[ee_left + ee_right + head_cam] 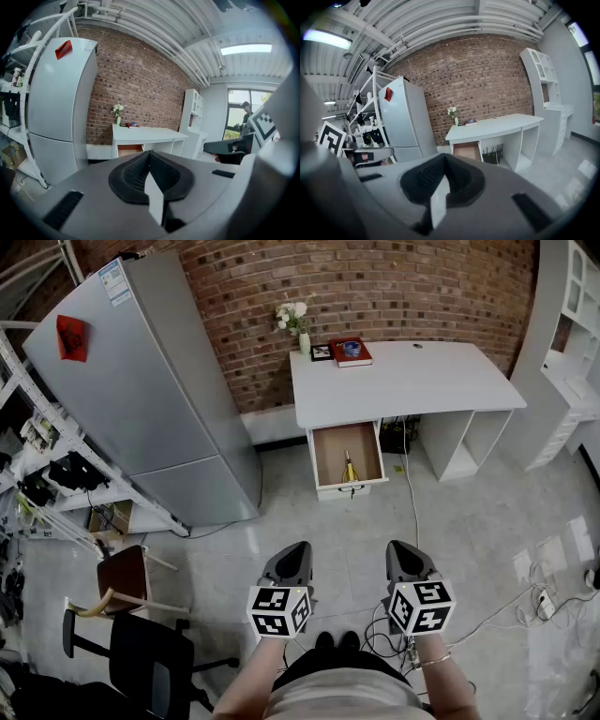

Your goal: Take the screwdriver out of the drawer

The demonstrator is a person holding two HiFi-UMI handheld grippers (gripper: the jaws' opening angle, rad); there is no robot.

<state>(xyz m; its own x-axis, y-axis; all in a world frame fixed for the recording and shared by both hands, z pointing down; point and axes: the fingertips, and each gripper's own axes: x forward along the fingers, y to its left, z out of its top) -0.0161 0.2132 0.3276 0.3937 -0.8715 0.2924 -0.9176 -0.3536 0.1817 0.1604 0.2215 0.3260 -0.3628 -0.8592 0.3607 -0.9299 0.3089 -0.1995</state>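
In the head view we stand well apart from the white table (403, 381). Its drawer (328, 454) is open and the yellow screwdriver (349, 468) lies inside, not yet touched. Our left hand-held gripper (293, 563) and right hand-held gripper (405, 562) hang low. In the left gripper view the jaws are squeezed together on nothing. The right gripper view shows the same. We think the job is barely begun — we must walk over and grab it.
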